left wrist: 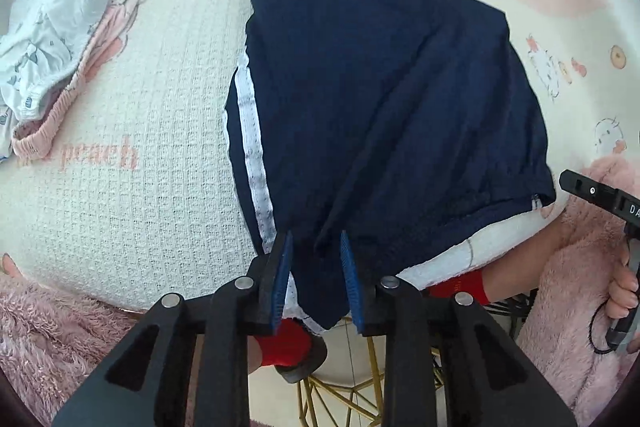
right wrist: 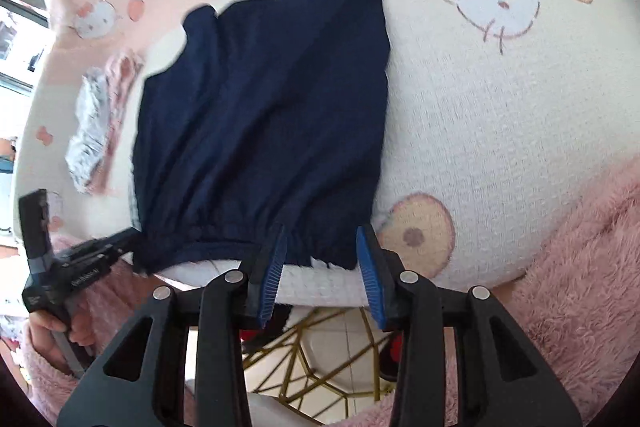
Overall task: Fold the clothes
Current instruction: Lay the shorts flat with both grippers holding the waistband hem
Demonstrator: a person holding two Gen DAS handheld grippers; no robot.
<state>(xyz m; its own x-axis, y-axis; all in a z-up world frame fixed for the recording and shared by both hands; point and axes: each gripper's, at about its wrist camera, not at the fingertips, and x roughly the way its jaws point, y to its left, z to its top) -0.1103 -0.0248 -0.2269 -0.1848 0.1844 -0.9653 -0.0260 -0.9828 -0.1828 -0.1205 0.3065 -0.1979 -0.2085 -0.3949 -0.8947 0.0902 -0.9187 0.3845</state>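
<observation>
Navy shorts (left wrist: 380,99) lie flat on the towel-covered bench (left wrist: 152,131): light, limp mesh. Both hand-held grippers, left (left wrist: 316,259) and right (right wrist: 322,255), straddle the near edge, part-open, gripping nothing. Best hold: gathered waistband (right wrist: 240,227).

Both grippers point steeply down, jaws apart. The left gripper (left wrist: 316,279) fills the lower middle of its own view, blue pads (left wrist: 282,267) parted; in the right wrist view it shows at lower left, gripped by a hand (right wrist: 56,331) in a fluffy pink sleeve (right wrist: 44,383). The right gripper (right wrist: 322,267) has wider-set jaws, and its hand (left wrist: 622,291) appears at the right edge of the left wrist view.
</observation>
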